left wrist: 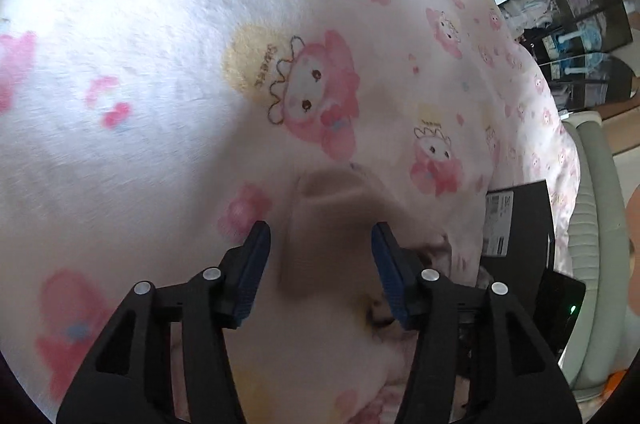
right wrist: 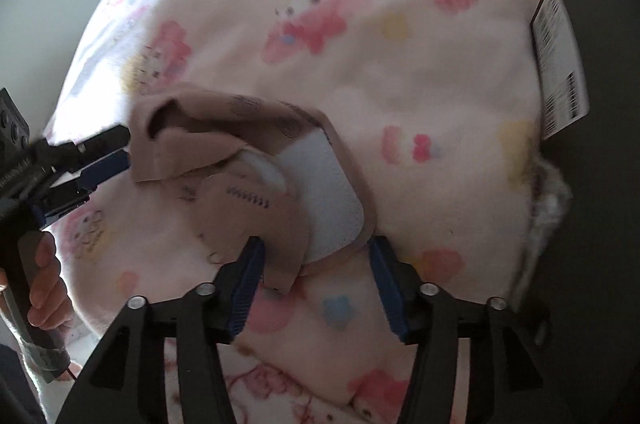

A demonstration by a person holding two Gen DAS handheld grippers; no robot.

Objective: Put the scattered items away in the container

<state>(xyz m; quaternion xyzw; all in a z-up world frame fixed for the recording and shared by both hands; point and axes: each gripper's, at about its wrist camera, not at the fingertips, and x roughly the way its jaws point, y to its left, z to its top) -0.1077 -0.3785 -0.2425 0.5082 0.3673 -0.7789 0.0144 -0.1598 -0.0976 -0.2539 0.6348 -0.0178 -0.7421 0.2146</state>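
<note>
A beige cloth item [right wrist: 248, 199] with printed marks and a white lining [right wrist: 328, 183] lies crumpled on a pink cartoon-print blanket [right wrist: 400, 63]. My right gripper [right wrist: 318, 244] points down at it and is open, with the cloth's near edge between the blue pads, which do not press it. My left gripper [right wrist: 126, 145] comes in from the left, its tips at the cloth's far left fold. In the left wrist view that gripper [left wrist: 320, 230] is open, with the blurred beige cloth [left wrist: 324, 191] lying loose between its fingers. A black box [left wrist: 520, 224] with a barcode label sits on the right.
The black box [right wrist: 580, 23] borders the blanket's right edge, with a fuzzy white tuft [right wrist: 552, 199] beside it. A person's hand [right wrist: 44, 284] holds the left gripper's handle. A pale ribbed padded piece [left wrist: 596, 183] and dark shelves [left wrist: 580, 23] stand beyond the blanket [left wrist: 160, 63].
</note>
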